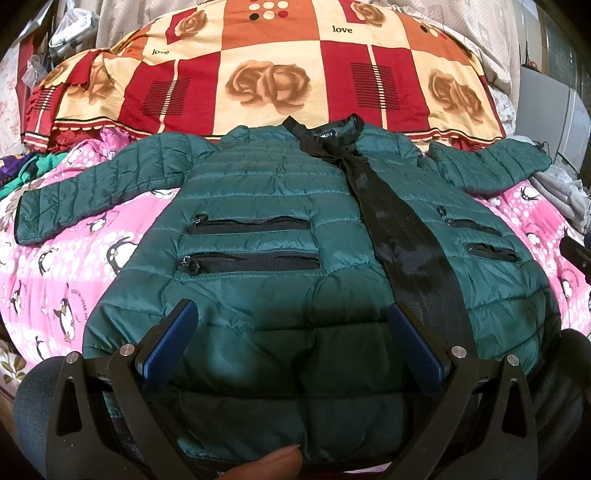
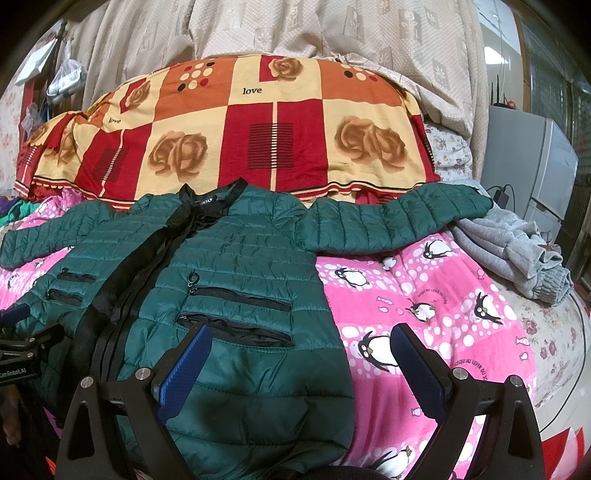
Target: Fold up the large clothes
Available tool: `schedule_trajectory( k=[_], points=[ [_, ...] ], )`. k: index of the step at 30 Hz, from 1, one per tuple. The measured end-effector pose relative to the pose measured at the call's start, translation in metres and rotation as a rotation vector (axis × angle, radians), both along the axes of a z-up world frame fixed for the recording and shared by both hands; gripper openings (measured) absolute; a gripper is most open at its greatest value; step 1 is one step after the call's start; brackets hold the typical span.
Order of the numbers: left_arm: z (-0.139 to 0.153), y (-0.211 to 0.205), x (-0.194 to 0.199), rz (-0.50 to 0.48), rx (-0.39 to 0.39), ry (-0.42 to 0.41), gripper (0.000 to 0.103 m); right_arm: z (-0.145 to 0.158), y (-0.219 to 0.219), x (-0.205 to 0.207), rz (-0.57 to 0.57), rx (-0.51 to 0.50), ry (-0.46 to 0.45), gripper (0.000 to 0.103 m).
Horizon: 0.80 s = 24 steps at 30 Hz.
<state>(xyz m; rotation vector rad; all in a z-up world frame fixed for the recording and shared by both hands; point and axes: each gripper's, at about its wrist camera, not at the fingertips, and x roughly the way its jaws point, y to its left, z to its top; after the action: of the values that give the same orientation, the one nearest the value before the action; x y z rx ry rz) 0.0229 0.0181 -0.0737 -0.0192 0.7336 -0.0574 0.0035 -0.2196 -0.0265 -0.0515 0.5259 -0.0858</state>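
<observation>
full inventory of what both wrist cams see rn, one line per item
jacket: 1, dark green quilted, black front strip and zip pockets; spread flat front-up on the penguin blanket, sleeves out to both sides
penguin blanket: 1, pink with penguins; under the jacket
rose quilt: 1, red, orange and cream squares, "love" print; heaped behind the collar
grey garment: 1, grey; bunched past the jacket's right-hand sleeve cuff
curtain: 1, beige patterned; back wall
cabinet: 1, pale grey; far right
left gripper: 1, black with blue pads; open above the jacket's hem
right gripper: 1, same; open above the jacket's edge
</observation>
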Motion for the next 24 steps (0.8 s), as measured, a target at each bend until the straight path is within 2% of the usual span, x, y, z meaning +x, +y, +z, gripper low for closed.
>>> schedule_trajectory(
  k=[11, 12, 17, 24],
  points=[
    [0.0001, 0.0001, 0.0001, 0.000, 0.001, 0.000, 0.103, -0.0005, -0.0002, 0.0006, -0.003, -0.010, 0.007, 0.096],
    [0.0001, 0.0002, 0.0002, 0.000, 0.001, 0.001, 0.103, -0.0007, 0.0009, 0.0021, -0.002, -0.022, 0.075, 0.096],
    [-0.0019, 0.0015, -0.0006, -0.003, 0.001, 0.007, 0.103, -0.0020, 0.0006, 0.0026, -0.004, -0.033, 0.081, 0.096],
    [-0.0064, 0.0024, -0.0008, -0.011, -0.004, 0.025, 0.103, -0.0005, -0.0006, 0.0020, -0.002, 0.048, 0.002, 0.096]
  ],
)
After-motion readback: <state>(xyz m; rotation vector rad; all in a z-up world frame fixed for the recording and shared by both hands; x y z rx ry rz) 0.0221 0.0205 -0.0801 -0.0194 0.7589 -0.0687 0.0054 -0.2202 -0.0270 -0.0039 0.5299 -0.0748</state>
